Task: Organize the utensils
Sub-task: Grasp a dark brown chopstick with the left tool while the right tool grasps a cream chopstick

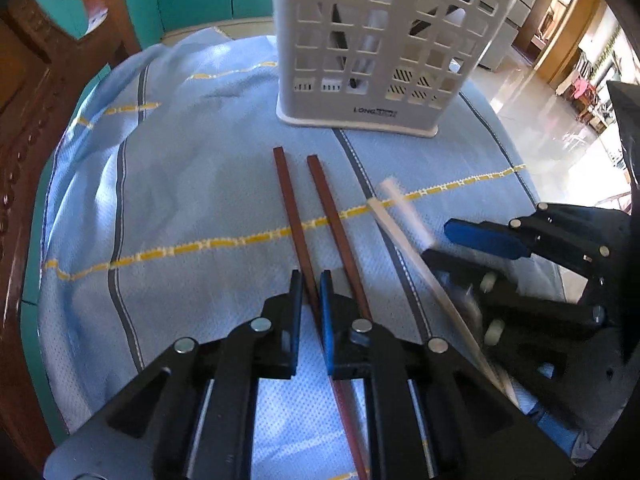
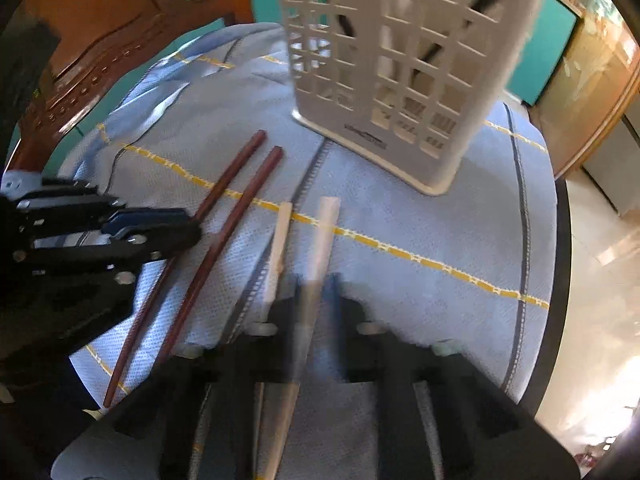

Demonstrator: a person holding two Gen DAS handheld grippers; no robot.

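On the blue cloth, 2 brown chopsticks and 2 pale chopsticks are laid before the white lattice holder. The left gripper is clamped on 1 brown chopstick. The right gripper is closed on 1 pale chopstick, though blurred.

The desk was covered by a light blue cloth crossed by yellow and grey stripes. On the cloth stood a white slotted utensil holder; nearer lay two dark brown chopsticks, side by side, with two pale chopsticks just beside them.
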